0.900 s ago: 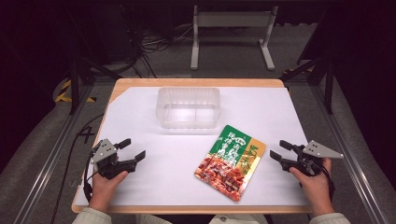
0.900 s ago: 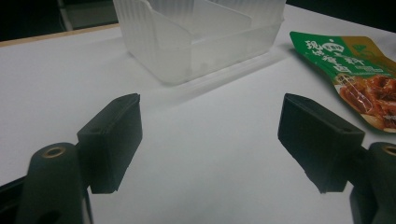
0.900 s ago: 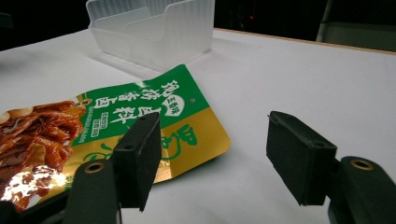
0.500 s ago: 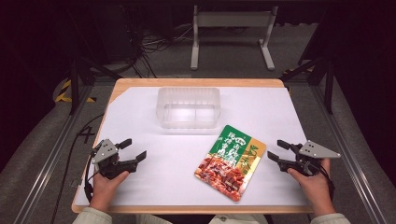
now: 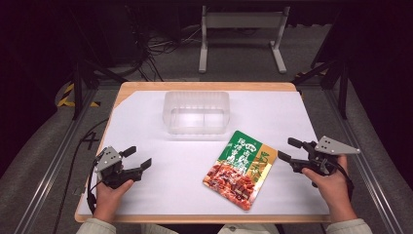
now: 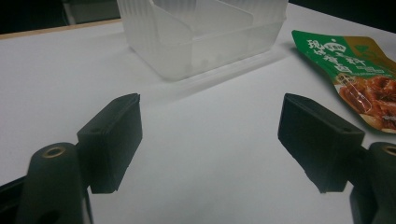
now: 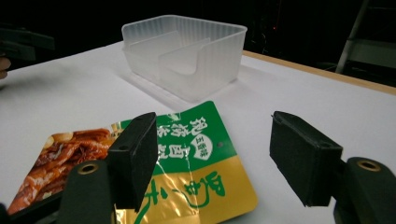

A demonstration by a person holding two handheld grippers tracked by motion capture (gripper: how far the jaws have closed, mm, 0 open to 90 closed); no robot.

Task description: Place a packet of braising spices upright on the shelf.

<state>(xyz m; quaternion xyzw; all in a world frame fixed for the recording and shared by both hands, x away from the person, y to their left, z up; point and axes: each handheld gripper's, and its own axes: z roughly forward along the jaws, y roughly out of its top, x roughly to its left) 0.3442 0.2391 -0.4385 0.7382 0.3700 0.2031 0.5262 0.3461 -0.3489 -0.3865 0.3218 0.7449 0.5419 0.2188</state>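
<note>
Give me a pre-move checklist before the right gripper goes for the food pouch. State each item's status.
1. Right gripper jaws open: ok, spread wide and holding nothing.
2. Green-and-gold printed foil food pouch reachable: ok, it lies flat on the white table cover, its gold edge just ahead of the jaws.
3. Left gripper out of the way: ok, open, far across the table from the pouch.
4. Clear ribbed plastic container free to receive: ok, upright, nothing inside but its divider.
5. Pouch sealed: cannot tell.
</note>
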